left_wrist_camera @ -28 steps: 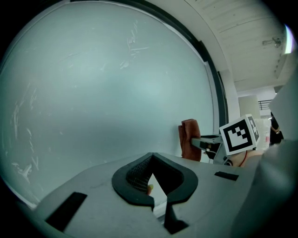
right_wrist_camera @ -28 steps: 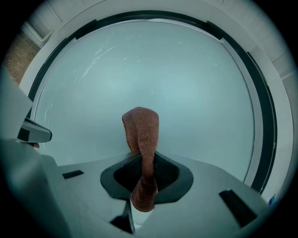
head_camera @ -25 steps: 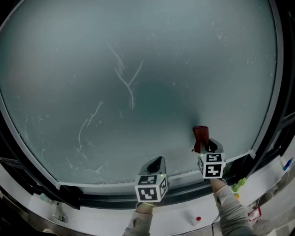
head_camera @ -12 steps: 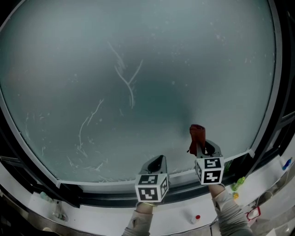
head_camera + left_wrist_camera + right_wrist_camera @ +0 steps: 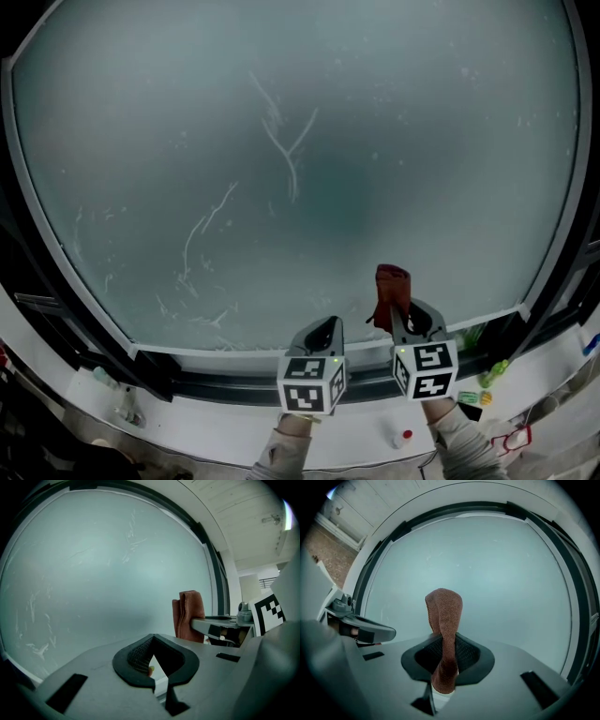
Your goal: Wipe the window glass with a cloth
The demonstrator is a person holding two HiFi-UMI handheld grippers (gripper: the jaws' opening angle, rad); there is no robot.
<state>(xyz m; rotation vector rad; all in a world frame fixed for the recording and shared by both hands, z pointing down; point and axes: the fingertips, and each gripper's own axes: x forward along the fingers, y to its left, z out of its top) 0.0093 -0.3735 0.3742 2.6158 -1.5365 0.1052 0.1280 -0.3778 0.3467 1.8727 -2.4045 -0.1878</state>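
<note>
In the head view the right hand-held gripper, at five o'clock, holds a rust-red cloth upright near the frosted window glass, and the left hand-held gripper sits at six. The left gripper view shows its jaws pressed together, empty. In the right gripper view the jaws pinch only the cloth's lower end, so a firm stroke may tug it loose.

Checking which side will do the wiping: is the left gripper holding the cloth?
No, the cloth is clamped in the right gripper, while the left gripper has nothing between its jaws.
</note>
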